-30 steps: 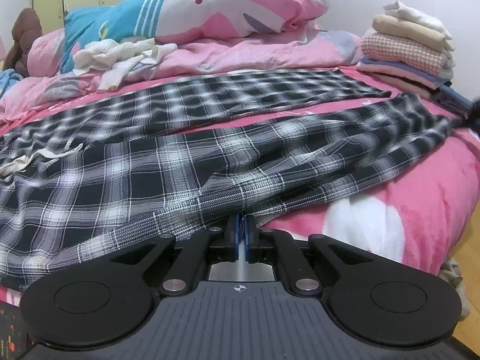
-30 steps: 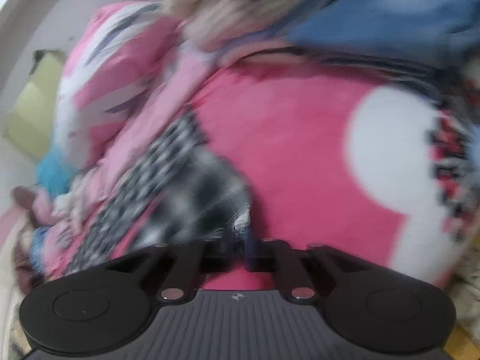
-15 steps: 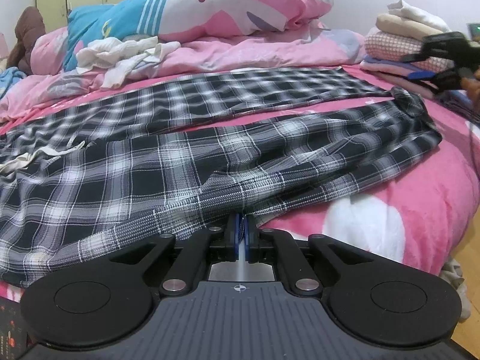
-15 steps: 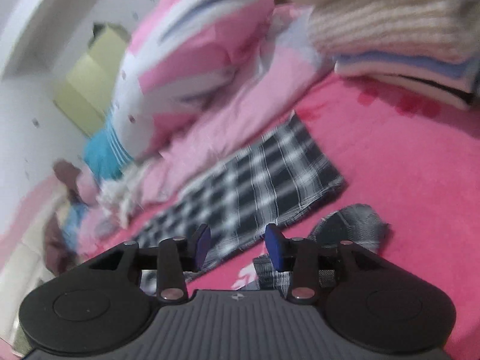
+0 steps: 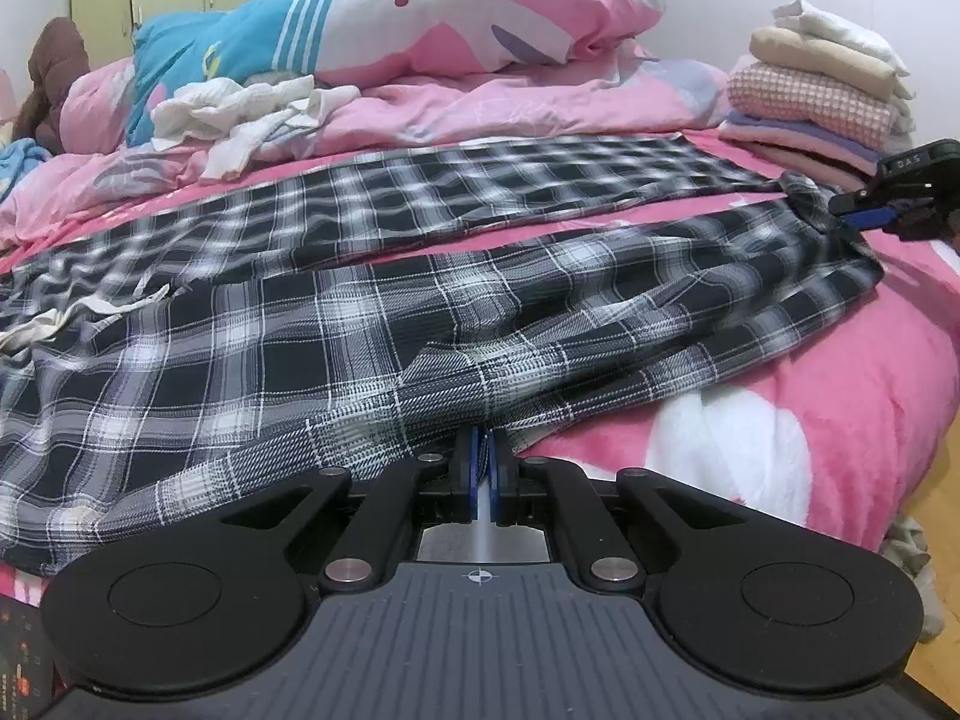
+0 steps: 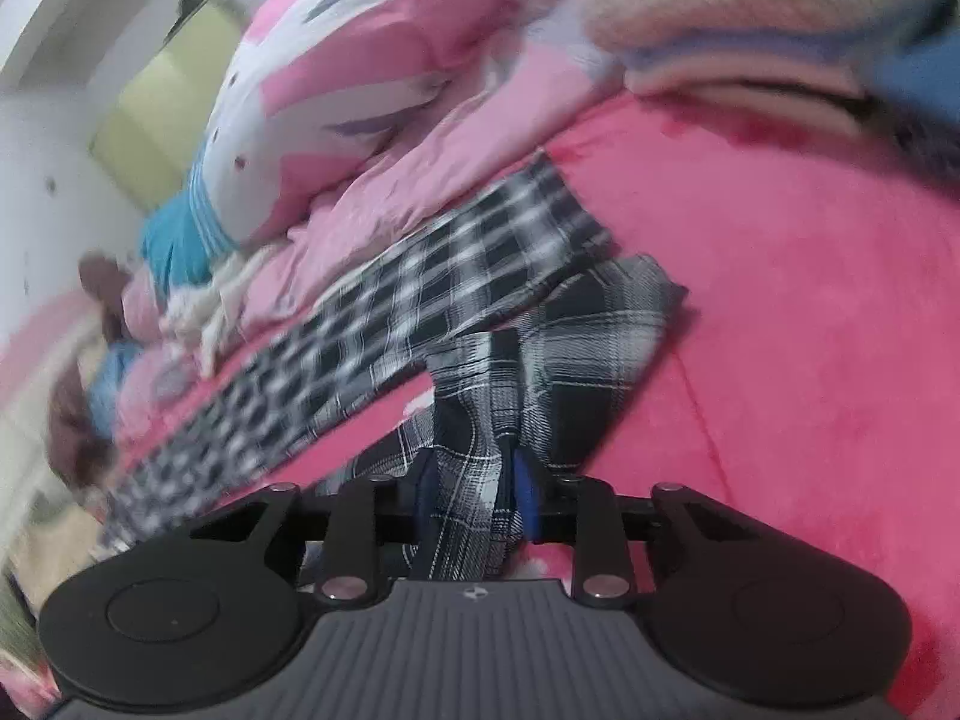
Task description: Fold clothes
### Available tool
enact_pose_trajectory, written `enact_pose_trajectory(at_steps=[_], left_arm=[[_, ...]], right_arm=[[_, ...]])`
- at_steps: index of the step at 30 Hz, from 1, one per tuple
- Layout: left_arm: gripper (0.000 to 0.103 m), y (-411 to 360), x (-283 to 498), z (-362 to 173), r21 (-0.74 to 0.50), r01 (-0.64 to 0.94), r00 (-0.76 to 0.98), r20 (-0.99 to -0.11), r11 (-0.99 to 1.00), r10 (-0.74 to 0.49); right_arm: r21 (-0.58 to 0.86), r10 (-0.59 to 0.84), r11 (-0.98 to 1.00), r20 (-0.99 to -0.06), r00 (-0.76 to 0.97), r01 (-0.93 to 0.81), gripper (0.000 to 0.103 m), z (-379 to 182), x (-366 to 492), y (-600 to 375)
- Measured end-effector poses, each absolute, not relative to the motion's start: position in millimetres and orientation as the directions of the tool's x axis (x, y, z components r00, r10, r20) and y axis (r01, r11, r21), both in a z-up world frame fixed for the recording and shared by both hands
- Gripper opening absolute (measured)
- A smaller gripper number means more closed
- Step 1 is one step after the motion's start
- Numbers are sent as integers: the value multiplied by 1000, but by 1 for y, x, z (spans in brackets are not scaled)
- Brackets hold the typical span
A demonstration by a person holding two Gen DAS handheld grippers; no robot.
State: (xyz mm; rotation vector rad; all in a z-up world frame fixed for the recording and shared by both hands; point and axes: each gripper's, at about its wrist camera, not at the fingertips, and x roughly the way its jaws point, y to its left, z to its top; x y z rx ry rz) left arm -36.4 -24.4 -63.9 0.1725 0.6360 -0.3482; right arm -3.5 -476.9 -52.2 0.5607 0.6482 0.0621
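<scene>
Black-and-white plaid trousers (image 5: 372,324) lie spread across the pink bed (image 5: 840,396), one leg toward the back and one nearer me. My left gripper (image 5: 482,462) is shut on the near edge of the trousers at the bed's front. At the far right, my right gripper (image 5: 864,217) sits at the hem of the nearer leg. In the right wrist view that leg end (image 6: 576,348) runs between the fingers of the right gripper (image 6: 474,480), which stand apart around the cloth, not pressed together.
A stack of folded clothes (image 5: 822,90) stands at the bed's back right. A pink-and-white duvet (image 5: 468,18) and crumpled white garments (image 5: 240,114) are heaped along the back. Wooden floor (image 5: 936,648) shows beyond the bed's right edge.
The right gripper let go of the leg end, swung up toward the folded stack, then came back down with its fingers around the hem. The left gripper stayed put.
</scene>
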Motion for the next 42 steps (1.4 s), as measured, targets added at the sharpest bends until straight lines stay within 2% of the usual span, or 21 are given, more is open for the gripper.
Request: enact_pose_trajectory(at_steps=[1, 2, 5, 6, 21, 29, 35, 39, 42], left_arm=[[3, -24, -37, -64, 53, 369, 750, -607, 928, -264], [3, -24, -37, -64, 55, 369, 750, -607, 928, -263], [3, -25, -37, -64, 58, 369, 751, -606, 928, -261], [3, -25, -37, -64, 60, 369, 752, -606, 927, -260], [3, -24, -48, -56, 112, 420, 760, -587, 901, -281], [3, -19, -59, -51, 134, 479, 732, -607, 867, -311], [3, -13, -66, -52, 110, 521, 664, -675, 846, -322], [4, 0, -69, -46, 24, 478, 636, -698, 878, -327], [4, 11, -74, -46, -74, 420, 603, -722, 905, -339]], right_arm=[[472, 210, 877, -556, 804, 97, 13, -49, -4, -470], [427, 192, 901, -556, 809, 80, 10, -46, -5, -464], [314, 145, 949, -549, 823, 42, 5, -40, -7, -450], [318, 142, 947, -541, 829, 46, 5, -37, -12, -450], [659, 117, 728, -391, 913, 189, 2, 9, -119, -500], [722, 68, 601, -473, 879, 342, 2, -40, -159, -509], [696, 39, 590, -530, 847, 409, 2, -62, -165, -511], [682, 27, 573, -570, 821, 454, 2, -76, -168, -513], [698, 34, 558, -560, 828, 449, 4, -79, -174, -516]])
